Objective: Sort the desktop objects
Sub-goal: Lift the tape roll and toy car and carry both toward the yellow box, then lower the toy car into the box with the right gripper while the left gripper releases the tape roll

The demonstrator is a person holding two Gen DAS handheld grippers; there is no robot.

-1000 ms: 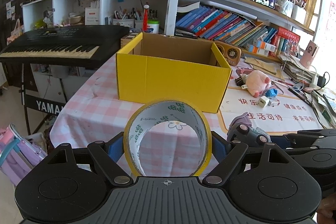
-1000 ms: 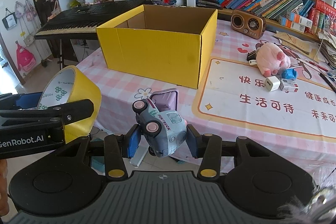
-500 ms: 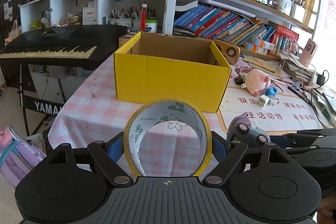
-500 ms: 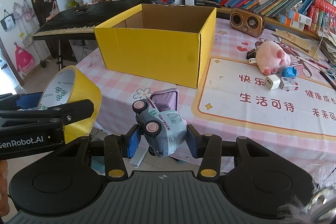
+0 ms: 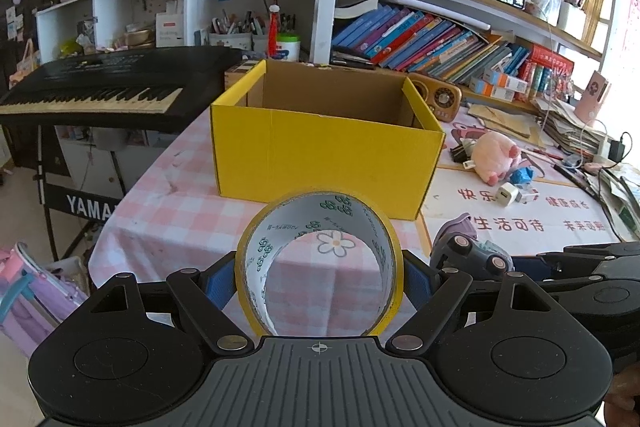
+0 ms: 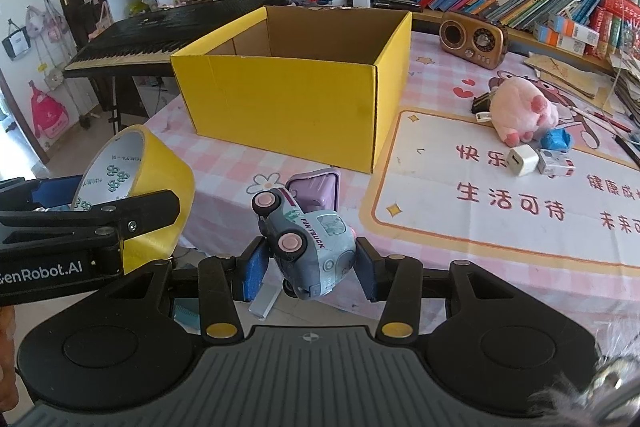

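My left gripper [image 5: 319, 277] is shut on a yellow tape roll [image 5: 372, 215], held upright off the table's near edge; the roll also shows in the right wrist view [image 6: 160, 171]. My right gripper [image 6: 310, 269] is shut on a grey-blue toy truck [image 6: 312, 243] with pink wheels, tilted on its side; the truck shows in the left wrist view too [image 5: 472, 255]. An open yellow cardboard box [image 5: 326, 143] stands on the pink checked tablecloth [image 5: 176, 211] ahead of both grippers; it also shows in the right wrist view [image 6: 296, 91]. Its inside looks empty as far as I see.
A pink plush pig [image 6: 524, 113], a white charger [image 6: 522, 161], a blue crumpled thing [image 6: 556, 139] and a small radio [image 6: 474, 39] lie right of the box. A purple case [image 6: 316, 189] sits near the table edge. A black keyboard [image 5: 104, 91] stands left; bookshelves behind.
Both grippers have come a little closer to the table and box, still holding the tape roll and the toy truck.
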